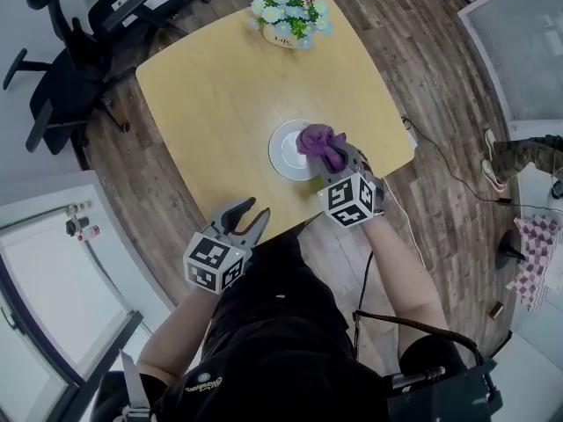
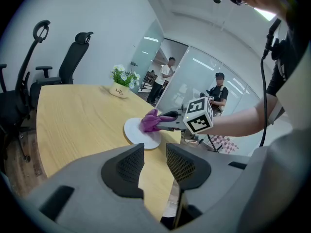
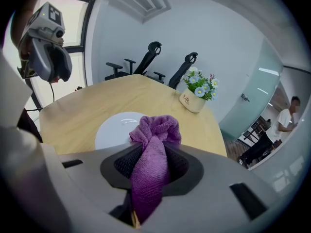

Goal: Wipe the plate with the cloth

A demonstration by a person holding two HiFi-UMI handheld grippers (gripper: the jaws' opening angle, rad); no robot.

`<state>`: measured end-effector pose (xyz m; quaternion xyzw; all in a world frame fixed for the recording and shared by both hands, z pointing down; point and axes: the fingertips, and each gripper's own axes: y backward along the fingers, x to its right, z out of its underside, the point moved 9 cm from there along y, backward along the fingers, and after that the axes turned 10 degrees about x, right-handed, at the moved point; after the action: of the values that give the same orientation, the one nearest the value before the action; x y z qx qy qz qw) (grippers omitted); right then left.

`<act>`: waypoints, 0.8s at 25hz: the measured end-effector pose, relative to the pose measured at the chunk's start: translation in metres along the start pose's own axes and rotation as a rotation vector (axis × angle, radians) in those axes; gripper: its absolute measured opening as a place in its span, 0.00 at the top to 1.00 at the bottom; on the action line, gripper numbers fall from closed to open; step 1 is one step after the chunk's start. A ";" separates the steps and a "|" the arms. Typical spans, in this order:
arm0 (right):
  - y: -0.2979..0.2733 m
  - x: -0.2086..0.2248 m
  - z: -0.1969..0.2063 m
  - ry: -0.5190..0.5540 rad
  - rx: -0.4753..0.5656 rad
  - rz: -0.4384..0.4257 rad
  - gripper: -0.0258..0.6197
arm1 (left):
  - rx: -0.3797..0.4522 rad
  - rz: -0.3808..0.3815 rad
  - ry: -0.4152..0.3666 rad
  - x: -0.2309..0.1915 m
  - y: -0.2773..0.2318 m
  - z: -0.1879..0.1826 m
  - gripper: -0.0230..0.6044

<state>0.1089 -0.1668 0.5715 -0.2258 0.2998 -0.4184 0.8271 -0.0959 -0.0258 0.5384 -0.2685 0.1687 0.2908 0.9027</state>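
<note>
Left gripper, jaws spread and empty, hangs at the table edge, well apart from the plate. Beyond the plate, a pot holds flowers. Right gripper pinches the purple cloth, bunched over the plate's right part.

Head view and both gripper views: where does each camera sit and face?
Head view: on the person's head, looking steeply down on the table, plate and cloth; shows torso, arms, left gripper, right gripper.
Left gripper view: on the left gripper, facing across the table to the plate; own jaws apart, empty.
Right gripper view: on the right gripper, facing the flower pot and chairs; own jaws shut on the cloth.
Shared: all three show plate and cloth.
</note>
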 end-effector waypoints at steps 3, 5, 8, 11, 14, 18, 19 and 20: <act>0.012 -0.026 0.000 0.007 0.013 -0.057 0.81 | -0.004 0.007 -0.002 0.000 -0.002 0.000 0.74; 0.022 -0.044 -0.001 0.015 0.023 -0.098 0.81 | -0.007 0.011 -0.004 0.002 -0.003 -0.001 0.74; 0.031 -0.064 0.000 0.026 0.032 -0.137 0.81 | -0.008 0.018 -0.009 0.003 -0.005 -0.002 0.74; 0.033 -0.064 0.002 0.021 0.036 -0.135 0.81 | -0.010 0.021 -0.010 0.005 -0.006 -0.002 0.74; 0.030 -0.039 0.002 0.012 0.036 -0.068 0.81 | -0.009 0.021 -0.010 0.006 -0.006 -0.001 0.74; 0.012 0.015 0.006 0.010 -0.008 0.060 0.81 | -0.011 0.016 -0.008 0.006 -0.003 0.001 0.74; 0.008 0.025 0.008 0.009 -0.022 0.080 0.81 | -0.010 0.014 -0.007 0.007 -0.003 0.001 0.74; 0.005 0.032 0.009 0.009 -0.033 0.091 0.81 | -0.009 0.013 -0.006 0.008 -0.002 0.001 0.74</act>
<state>0.1328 -0.1892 0.5656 -0.2237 0.3207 -0.3761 0.8400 -0.0886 -0.0231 0.5367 -0.2707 0.1662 0.2983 0.9001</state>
